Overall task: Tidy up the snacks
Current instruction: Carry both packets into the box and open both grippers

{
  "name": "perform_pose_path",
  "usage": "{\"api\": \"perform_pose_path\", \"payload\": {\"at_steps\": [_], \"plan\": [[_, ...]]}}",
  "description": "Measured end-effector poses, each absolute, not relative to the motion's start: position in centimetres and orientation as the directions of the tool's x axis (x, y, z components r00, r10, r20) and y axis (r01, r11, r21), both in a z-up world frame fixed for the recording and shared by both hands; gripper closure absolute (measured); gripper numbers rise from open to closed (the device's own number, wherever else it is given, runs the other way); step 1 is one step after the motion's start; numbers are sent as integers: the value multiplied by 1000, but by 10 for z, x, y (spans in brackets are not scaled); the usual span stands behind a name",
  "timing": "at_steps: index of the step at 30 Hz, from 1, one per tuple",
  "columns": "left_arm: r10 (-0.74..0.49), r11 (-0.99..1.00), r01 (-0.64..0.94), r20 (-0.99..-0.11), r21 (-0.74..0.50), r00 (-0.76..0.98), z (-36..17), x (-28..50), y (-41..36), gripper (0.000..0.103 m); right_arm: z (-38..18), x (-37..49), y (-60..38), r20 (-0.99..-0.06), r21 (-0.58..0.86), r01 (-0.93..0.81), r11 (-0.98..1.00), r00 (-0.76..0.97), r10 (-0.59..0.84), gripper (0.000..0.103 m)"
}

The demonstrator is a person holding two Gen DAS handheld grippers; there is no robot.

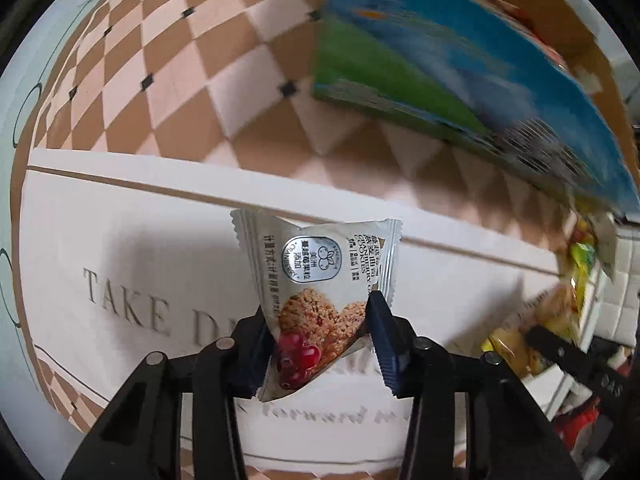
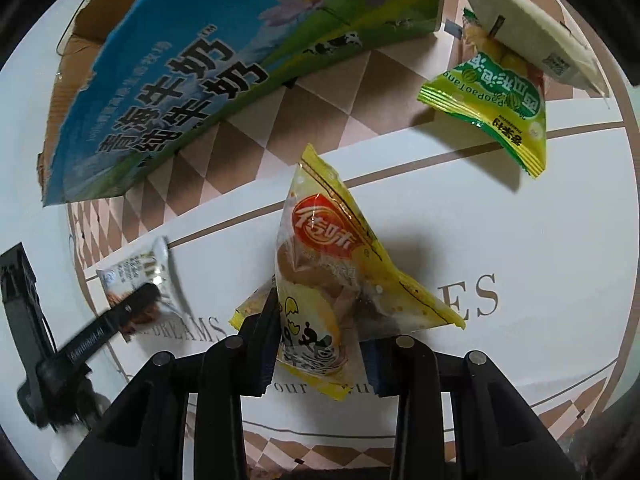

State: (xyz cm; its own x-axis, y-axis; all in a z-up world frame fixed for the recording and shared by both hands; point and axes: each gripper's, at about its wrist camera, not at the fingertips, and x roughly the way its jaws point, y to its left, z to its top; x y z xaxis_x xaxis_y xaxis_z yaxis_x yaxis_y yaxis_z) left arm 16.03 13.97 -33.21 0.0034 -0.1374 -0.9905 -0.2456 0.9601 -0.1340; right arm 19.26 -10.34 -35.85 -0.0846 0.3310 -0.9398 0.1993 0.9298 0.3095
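**Both packets pinched by soft wrapper: slip risk**

My left gripper (image 1: 320, 344) jaws clamp the cranberry cookie packet (image 1: 316, 292); my right gripper (image 2: 320, 356) jaws clamp the yellow cake packet (image 2: 332, 280). Both hang above the surface (image 2: 540, 240), near the blue milk carton (image 2: 224, 68). Crinkly film may slide free mid-carry.

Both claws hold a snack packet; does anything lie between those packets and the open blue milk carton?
Nothing visible does. The left claw grips the cookie packet, the right claw the yellow cake packet. Only bare patterned tablecloth separates them from the carton; its inside is unseen.
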Motion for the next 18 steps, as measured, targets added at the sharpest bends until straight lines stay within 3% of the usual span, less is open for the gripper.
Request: {"api": "perform_pose_path", "payload": {"at_steps": [7, 13, 18], "plan": [[-214, 956, -184, -972, -228, 96, -278, 137, 109, 62, -330, 187, -112, -931, 349, 158, 924, -50, 361, 66], [-264, 949, -120, -944, -291, 199, -206, 189, 83, 62, -270, 191, -126, -908, 418, 95, 903, 21, 418, 66], [-250, 960, -59, -932, -274, 261, -169, 241, 71, 62, -211, 223, -134, -885, 456, 33, 889, 118, 450, 66]]}}
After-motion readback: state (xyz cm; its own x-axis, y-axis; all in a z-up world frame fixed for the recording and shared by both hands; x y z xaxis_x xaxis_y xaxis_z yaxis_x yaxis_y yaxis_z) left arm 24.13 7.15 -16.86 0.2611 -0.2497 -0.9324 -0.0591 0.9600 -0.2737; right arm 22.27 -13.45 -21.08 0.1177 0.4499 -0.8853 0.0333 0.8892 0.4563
